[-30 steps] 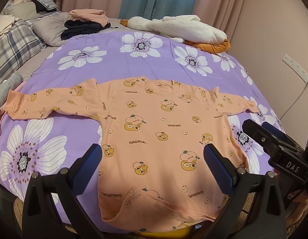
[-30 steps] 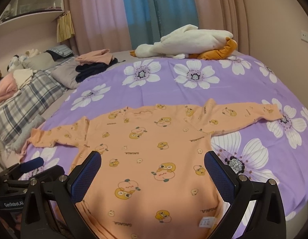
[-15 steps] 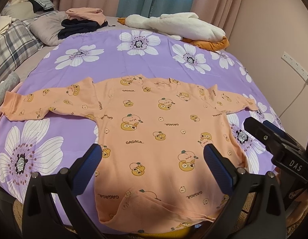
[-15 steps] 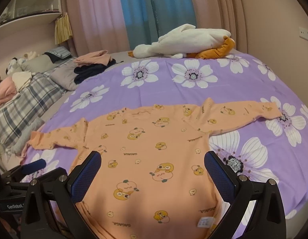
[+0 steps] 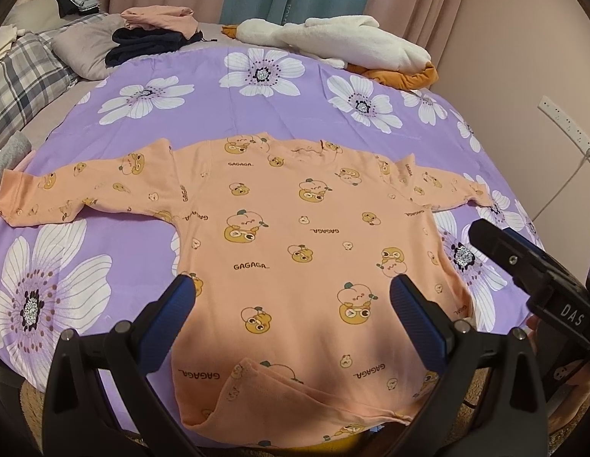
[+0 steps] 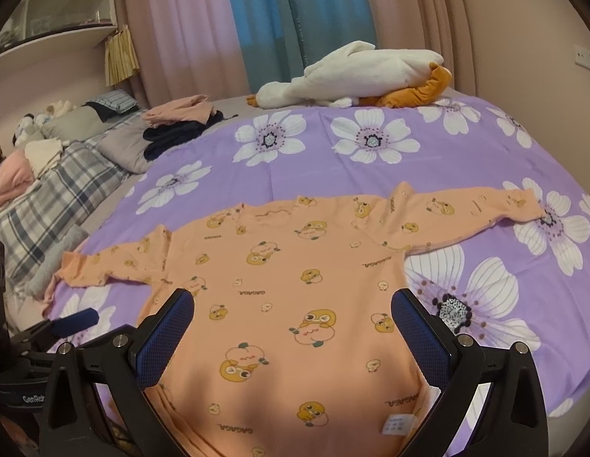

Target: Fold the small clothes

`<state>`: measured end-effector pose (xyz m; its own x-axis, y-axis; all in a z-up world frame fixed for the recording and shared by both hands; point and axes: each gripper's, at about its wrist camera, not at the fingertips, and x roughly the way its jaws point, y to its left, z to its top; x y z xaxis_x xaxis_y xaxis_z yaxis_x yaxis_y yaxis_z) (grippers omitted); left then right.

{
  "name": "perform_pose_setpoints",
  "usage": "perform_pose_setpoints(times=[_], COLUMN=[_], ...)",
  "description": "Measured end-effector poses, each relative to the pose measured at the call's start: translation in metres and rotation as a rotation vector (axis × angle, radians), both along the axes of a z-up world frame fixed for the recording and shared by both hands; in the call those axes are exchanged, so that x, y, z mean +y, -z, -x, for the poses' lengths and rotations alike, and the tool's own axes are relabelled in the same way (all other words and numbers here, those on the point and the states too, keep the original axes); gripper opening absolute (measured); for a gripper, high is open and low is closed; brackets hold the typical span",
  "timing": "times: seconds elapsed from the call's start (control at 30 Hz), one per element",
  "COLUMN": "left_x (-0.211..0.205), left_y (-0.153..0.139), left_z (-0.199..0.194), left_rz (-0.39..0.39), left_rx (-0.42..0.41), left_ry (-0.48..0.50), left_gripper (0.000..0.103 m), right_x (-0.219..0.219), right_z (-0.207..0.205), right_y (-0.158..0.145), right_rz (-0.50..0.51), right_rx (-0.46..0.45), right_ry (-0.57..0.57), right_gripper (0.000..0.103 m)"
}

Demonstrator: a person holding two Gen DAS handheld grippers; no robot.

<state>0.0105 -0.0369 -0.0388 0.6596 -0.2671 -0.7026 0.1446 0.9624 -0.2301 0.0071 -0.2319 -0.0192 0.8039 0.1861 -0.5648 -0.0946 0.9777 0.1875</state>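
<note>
An orange top point(image 5: 295, 251) printed with small cartoon figures and the word GAGAGA lies flat on a purple sheet point(image 5: 257, 114) with big white flowers, spread over the bed. Both sleeves are stretched out to the sides, the collar points toward the far end of the bed, and the hem lies at the near edge, where one corner of the hem is turned up in a loose fold. In the right wrist view a small white label point(image 6: 395, 424) shows near the hem. The left claw point(image 5: 295, 299) hovers over the lower part of the top, its blue-padded fingers point(image 5: 177, 304) spread wide and holding nothing. The right claw point(image 6: 293, 310) is likewise released, empty, over the same lower part of the top; in the left wrist view it shows at the right edge as a black body marked DAS. At the far end of the bed lies a white and orange plush point(image 6: 356, 74). To the left of it sits a pile of pink and dark clothes point(image 6: 180, 122), with a plaid blanket point(image 6: 47, 190) and pillows beyond. Pink and blue curtains point(image 6: 257, 19) hang behind the bed.
</note>
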Motion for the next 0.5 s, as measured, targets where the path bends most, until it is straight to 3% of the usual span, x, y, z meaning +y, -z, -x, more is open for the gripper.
perform_pose_setpoints(times=[0.5], left_x=[-0.013], left_y=[0.013], left_z=[-0.011], left_rz=[-0.009], left_rx=[0.050], left_ry=[0.028], left_gripper=[0.101], right_x=[-0.046], right_z=[-0.003], right_y=[0.003], right_rz=[-0.113], right_rx=[0.018], right_ry=[0.085], right_gripper=[0.102])
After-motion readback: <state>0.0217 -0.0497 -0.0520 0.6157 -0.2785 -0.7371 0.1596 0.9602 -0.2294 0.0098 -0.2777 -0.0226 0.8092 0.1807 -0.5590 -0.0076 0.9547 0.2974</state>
